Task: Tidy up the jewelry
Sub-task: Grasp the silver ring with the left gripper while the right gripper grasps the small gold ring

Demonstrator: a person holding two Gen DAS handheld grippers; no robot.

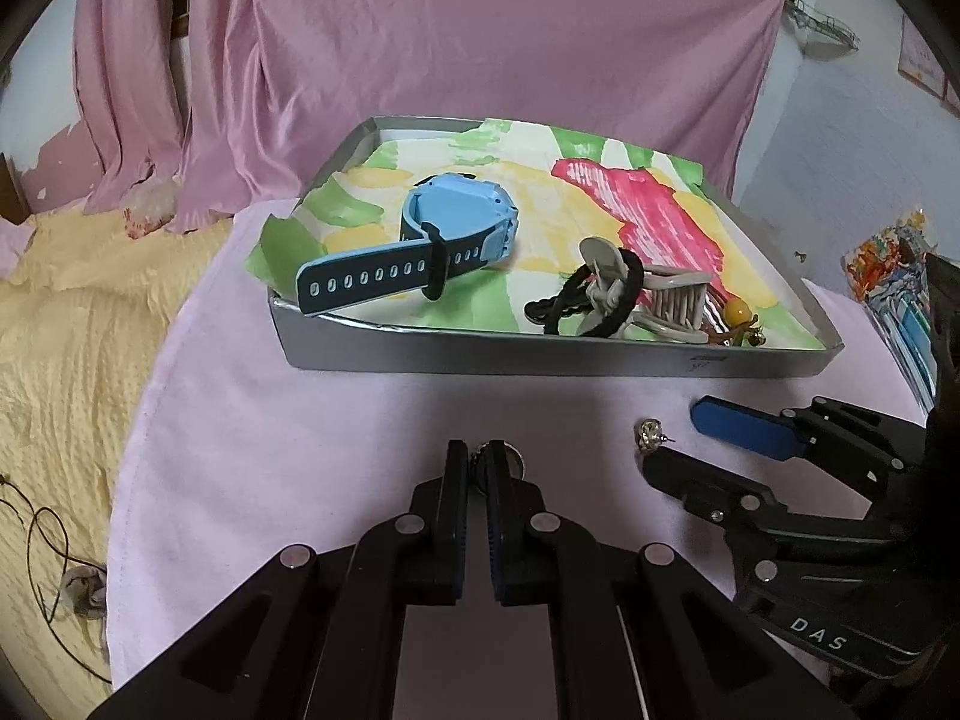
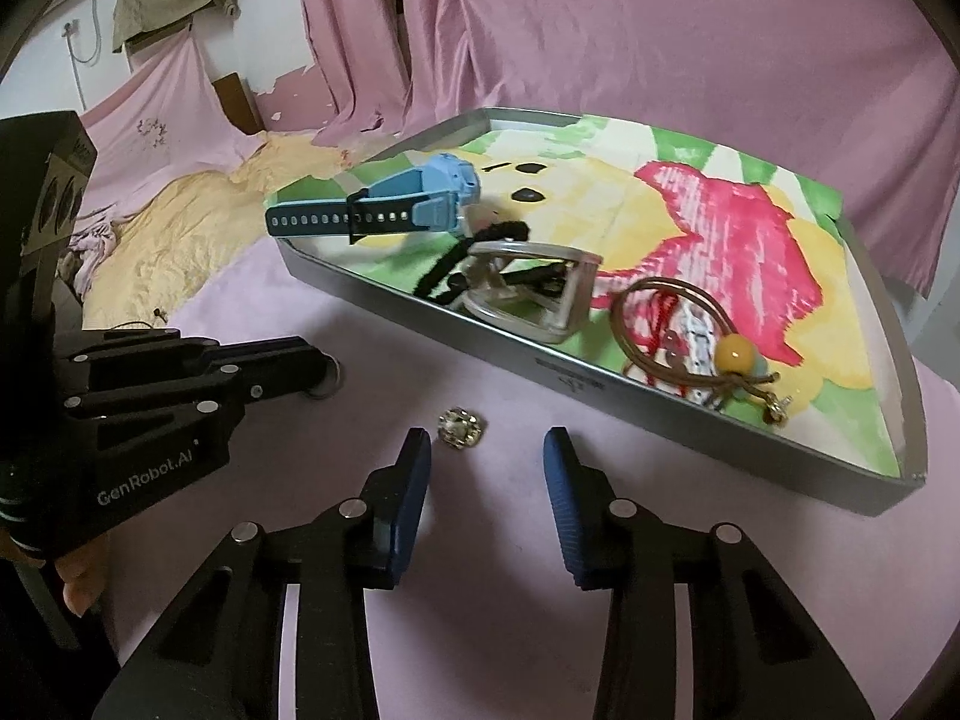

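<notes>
A pale pink cloth [image 2: 492, 414] is spread over the table, and pink curtains [image 1: 480, 48] are hung across the top of both views. The left gripper [image 1: 477, 468] is clenched on a small silver piece low in the middle. The right gripper [image 2: 487, 468] is spread wide, a shiny earring [image 2: 459, 427] is seen just ahead of it, and the grey tray [image 1: 540, 360] with the blue watch [image 1: 420, 240] is set further back.

The left gripper [image 1: 477, 465] sits low over the surface, its fingers drawn nearly together on a small metal piece, though its grip cannot be confirmed. The right gripper [image 2: 487, 450] hovers beside it, blue pads [image 2: 564, 492] spread wide apart and holding nothing. A hand [image 2: 78, 570] shows behind the left gripper's body, fingers wrapped around its handle
</notes>
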